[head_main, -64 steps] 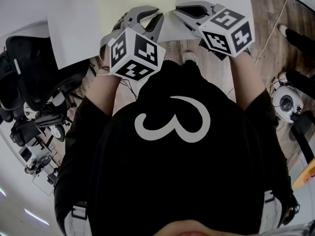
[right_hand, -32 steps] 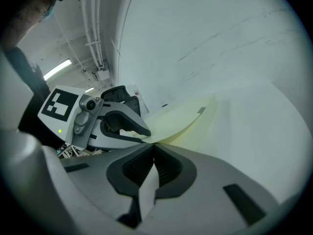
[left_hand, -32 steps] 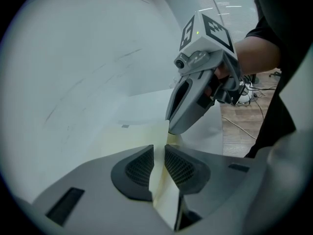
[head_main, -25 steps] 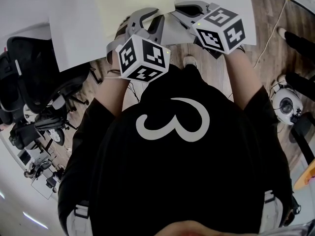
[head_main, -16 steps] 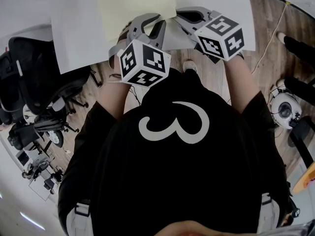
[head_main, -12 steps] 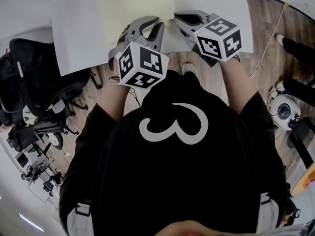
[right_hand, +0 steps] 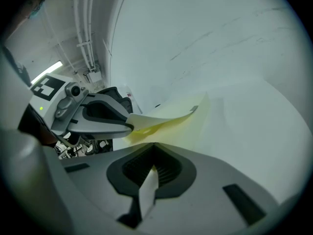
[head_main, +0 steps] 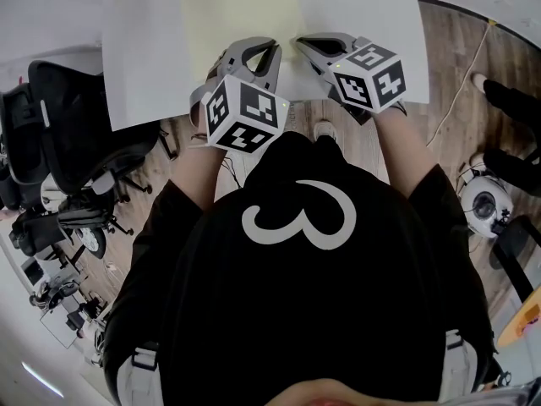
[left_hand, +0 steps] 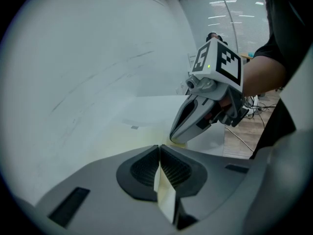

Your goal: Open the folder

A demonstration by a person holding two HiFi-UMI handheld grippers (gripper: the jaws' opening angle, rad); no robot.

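A pale yellow folder [head_main: 237,11] lies on the white table [head_main: 372,7], its near edge at the table's front. Both grippers sit side by side at that edge. My left gripper [head_main: 254,44] has just been closing and is now shut on a thin sheet of the folder [left_hand: 164,192], pinched between its pads. In the right gripper view the left gripper [right_hand: 128,126] holds a curled yellow flap [right_hand: 168,115] raised off the table. My right gripper [head_main: 301,41] is shut on another thin pale sheet [right_hand: 146,190] at the same edge.
A black office chair [head_main: 59,134] and other gear stand on the wooden floor to the left. A cable [head_main: 469,57] and small devices lie on the floor to the right. The table stretches away beyond the folder.
The head view has tilted, showing more of the table. Both grippers stay at the folder's near edge, the left cube shifted slightly.
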